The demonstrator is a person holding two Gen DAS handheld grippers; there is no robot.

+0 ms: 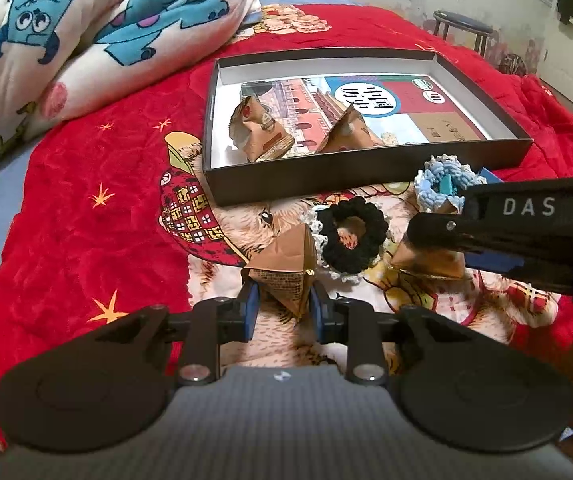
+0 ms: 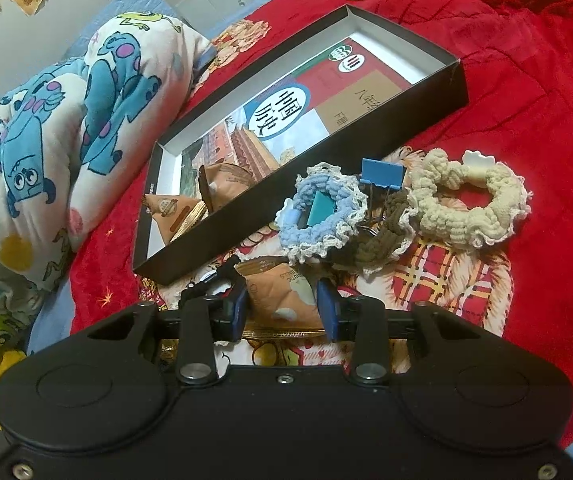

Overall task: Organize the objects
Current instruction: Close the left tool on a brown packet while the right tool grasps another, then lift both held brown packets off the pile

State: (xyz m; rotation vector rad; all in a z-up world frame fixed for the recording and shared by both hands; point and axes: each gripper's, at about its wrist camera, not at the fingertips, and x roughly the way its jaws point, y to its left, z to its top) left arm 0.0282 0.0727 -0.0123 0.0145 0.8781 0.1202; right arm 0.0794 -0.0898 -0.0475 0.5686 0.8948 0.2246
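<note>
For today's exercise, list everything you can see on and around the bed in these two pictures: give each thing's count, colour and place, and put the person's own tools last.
box: one, black with pale inside, open, on the red blanket.
book: one, red and blue cover, flat inside the box.
snack packets: four, brown; two in the box, one in each tool.
scrunchies: four; black, light blue, cream, brown, in front of the box.
binder clip: one, blue, between the light blue and cream scrunchies.
red blanket: one, cartoon print, over the bed.
quilt: one, white with blue monsters, left of the box.
stool: one, dark, by the wall.
left tool: closed on a packet.
right tool: closed on a packet.
</note>
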